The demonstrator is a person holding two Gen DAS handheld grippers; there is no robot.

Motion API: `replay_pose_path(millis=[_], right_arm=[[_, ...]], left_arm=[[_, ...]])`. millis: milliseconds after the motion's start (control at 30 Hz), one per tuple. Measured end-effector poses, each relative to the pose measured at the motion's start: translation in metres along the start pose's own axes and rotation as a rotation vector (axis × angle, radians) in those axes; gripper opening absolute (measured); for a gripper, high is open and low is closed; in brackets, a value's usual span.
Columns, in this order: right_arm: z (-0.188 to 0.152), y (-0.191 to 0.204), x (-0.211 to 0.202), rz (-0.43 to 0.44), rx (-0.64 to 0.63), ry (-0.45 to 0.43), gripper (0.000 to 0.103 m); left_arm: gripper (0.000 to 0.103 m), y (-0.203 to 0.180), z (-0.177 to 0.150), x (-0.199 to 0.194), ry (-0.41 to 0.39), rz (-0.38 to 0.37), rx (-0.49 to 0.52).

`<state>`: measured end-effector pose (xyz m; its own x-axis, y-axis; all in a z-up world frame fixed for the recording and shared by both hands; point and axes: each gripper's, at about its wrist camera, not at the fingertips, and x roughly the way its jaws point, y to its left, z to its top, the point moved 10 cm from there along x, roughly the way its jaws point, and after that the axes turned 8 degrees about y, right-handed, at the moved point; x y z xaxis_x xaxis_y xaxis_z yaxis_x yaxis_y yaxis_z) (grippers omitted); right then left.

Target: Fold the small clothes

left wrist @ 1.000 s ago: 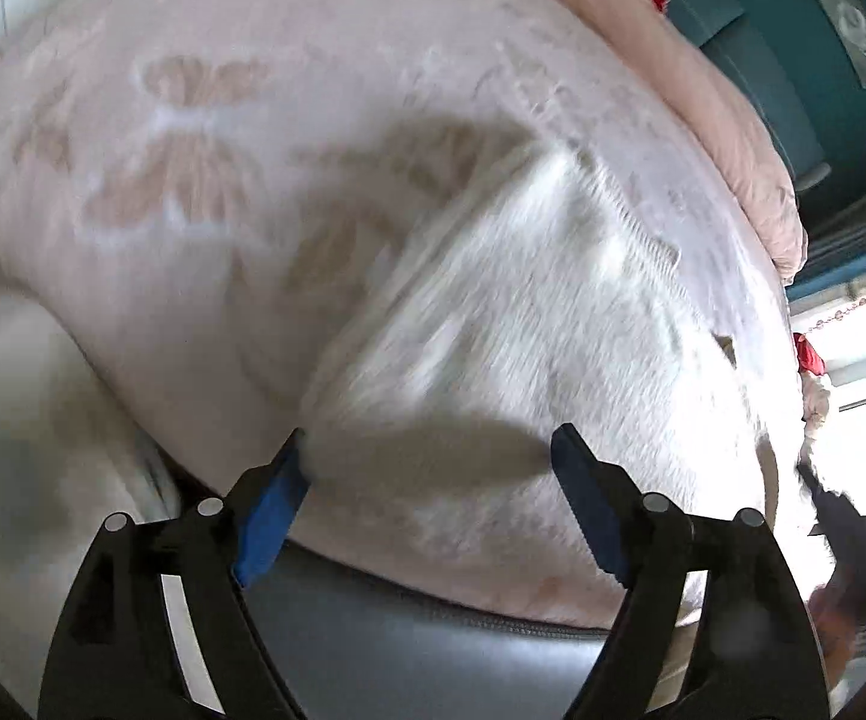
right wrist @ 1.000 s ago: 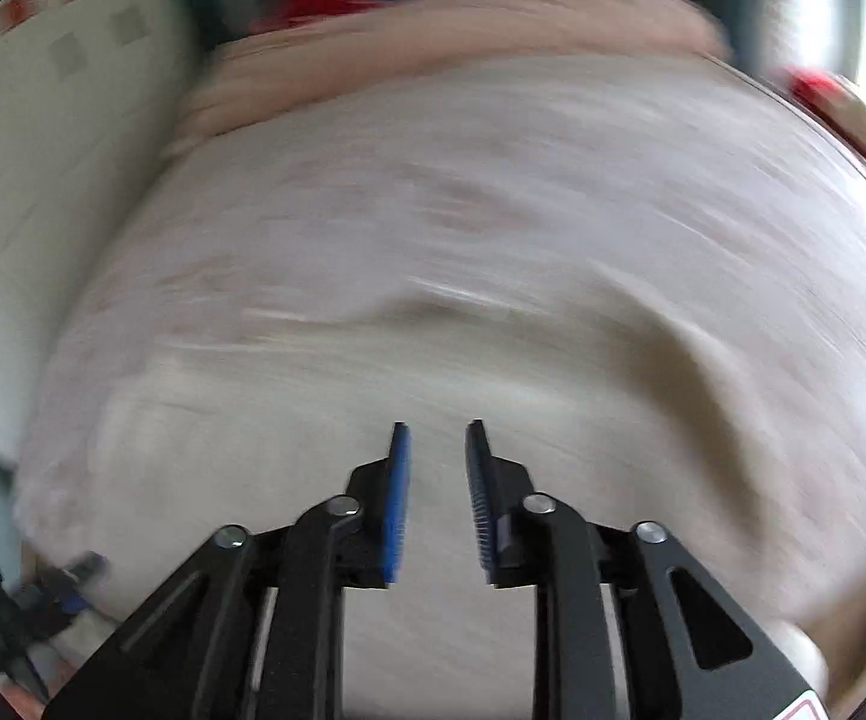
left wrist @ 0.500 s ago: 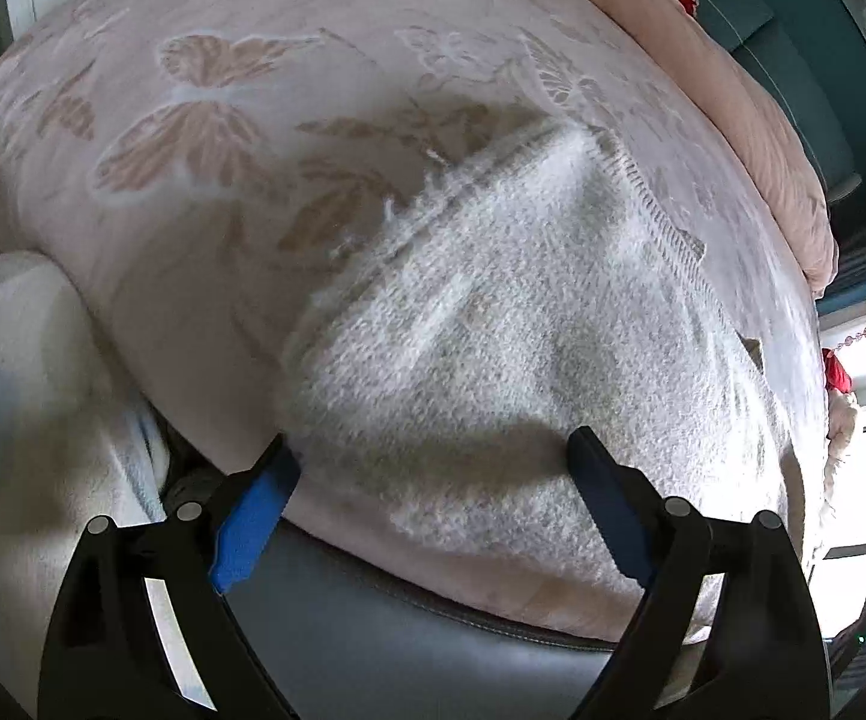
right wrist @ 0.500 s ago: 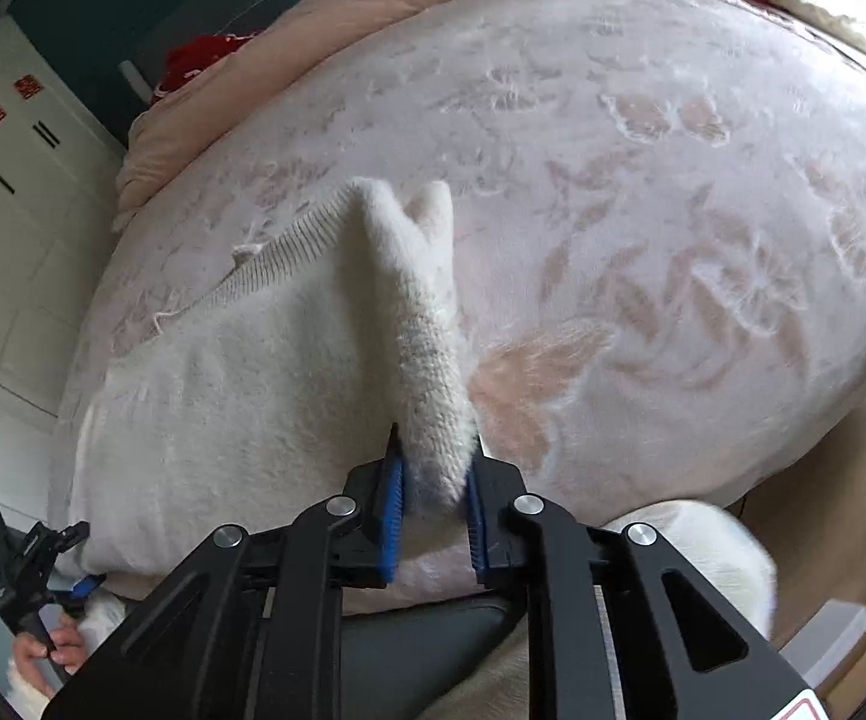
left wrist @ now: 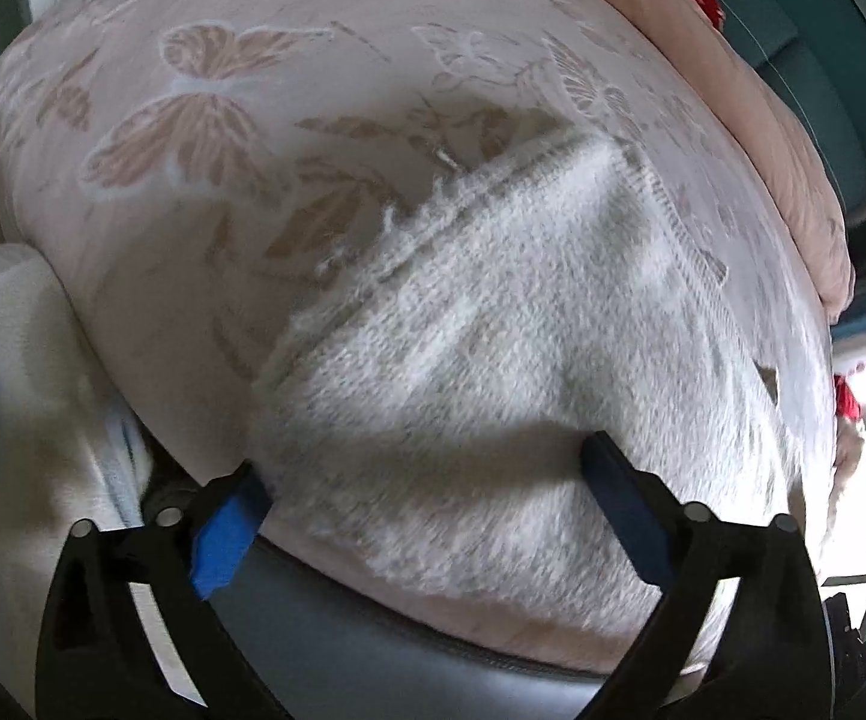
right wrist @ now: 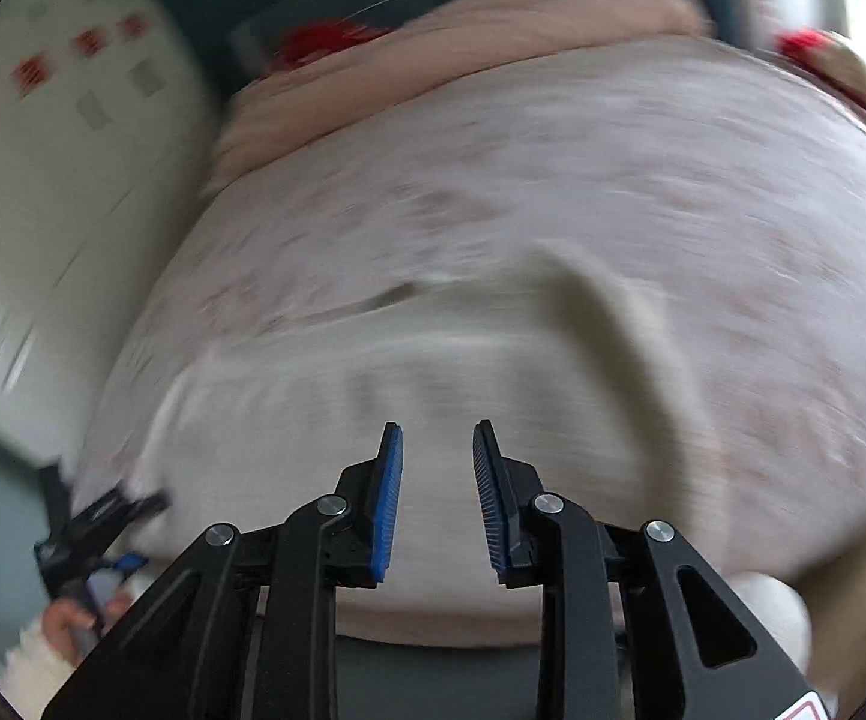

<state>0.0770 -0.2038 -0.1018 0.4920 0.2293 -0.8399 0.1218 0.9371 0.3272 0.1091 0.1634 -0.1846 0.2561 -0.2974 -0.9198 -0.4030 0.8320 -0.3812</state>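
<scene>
We see the white knit garment [left wrist: 493, 348] flat on the butterfly bedspread [left wrist: 204, 120]. Our left gripper [left wrist: 426, 510] gapes wide at its near edge. Our right gripper [right wrist: 436, 501], pinching a fold half a second ago, now stands slightly parted, empty.

The right gripper [right wrist: 436, 480] no longer pinches the raised fold of the white knit garment [right wrist: 372, 372]; half a second ago its blue pads were clamped on that ridge, and now they stand apart with nothing between them; its view goes streaky with motion, the garment's hump lying ahead of the fingertips; the left gripper [left wrist: 426, 492] edges closer over the garment [left wrist: 493, 348], jaws wide as before.
</scene>
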Motion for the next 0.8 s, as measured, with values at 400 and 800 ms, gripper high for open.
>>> replay_pose_path(millis=[400,800], right_arm=[[-0.023,0.078,0.138,-0.050,-0.234,0.175,0.024],[-0.023,0.074,0.128,0.064,-0.164,0.152,0.024]], left_arm=[[0.033,-0.013,0.015,-0.006,-0.042,-0.020,0.019],[0.021,-0.179,-0.016,-0.100,-0.206,-0.162,0.449]])
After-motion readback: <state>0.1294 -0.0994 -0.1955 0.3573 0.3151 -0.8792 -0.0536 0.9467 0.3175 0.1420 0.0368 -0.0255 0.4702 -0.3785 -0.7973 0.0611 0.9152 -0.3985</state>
